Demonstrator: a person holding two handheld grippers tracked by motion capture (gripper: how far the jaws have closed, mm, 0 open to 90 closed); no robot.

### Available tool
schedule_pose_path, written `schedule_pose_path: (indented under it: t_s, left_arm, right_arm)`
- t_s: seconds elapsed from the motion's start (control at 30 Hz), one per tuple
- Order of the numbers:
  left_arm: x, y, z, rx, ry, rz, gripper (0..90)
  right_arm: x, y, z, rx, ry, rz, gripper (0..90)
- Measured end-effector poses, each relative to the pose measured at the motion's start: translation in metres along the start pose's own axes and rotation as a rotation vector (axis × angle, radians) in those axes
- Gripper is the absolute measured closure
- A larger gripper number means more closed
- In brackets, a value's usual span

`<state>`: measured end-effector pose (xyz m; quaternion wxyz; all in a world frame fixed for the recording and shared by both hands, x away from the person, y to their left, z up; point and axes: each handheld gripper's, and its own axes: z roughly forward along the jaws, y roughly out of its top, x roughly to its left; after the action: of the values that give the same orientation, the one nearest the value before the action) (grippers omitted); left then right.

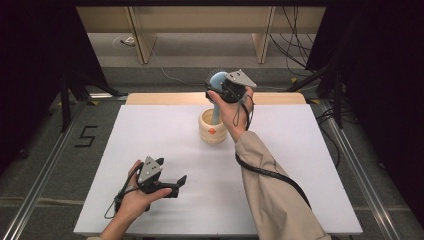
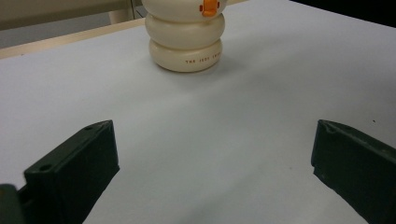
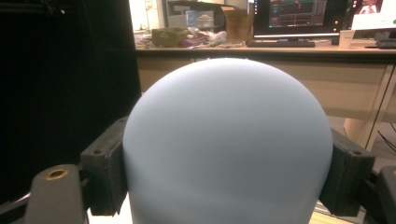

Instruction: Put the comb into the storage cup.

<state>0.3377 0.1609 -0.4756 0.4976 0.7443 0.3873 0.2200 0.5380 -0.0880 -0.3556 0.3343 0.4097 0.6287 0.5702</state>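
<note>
A cream ribbed holder with an orange mark stands at the back middle of the white table. A pale blue brush with dark bristles stands in it, handle down. My right gripper is shut on the brush's rounded head, above the holder. In the right gripper view the blue head sits between both jaws of the right gripper. My left gripper rests low over the table's front left, open and holding nothing. In the left gripper view its jaws stand wide apart, pointing at the holder.
Dark curtains and stands flank the table. Cables lie on the floor behind, near a wooden shelf. A desk with a monitor and clutter stands beyond the brush in the right gripper view. A "5" marks the floor at left.
</note>
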Motion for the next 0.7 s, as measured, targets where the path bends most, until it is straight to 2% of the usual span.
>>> schedule_pose_path:
  t_s: [0.7]
  left_arm:
    - [-0.0008, -0.0006, 0.0008, 0.003, -0.002, 0.003, 0.2]
  right_arm:
    - [-0.0009, -0.0075, 0.0022, 0.004, -0.008, 0.004, 20.3]
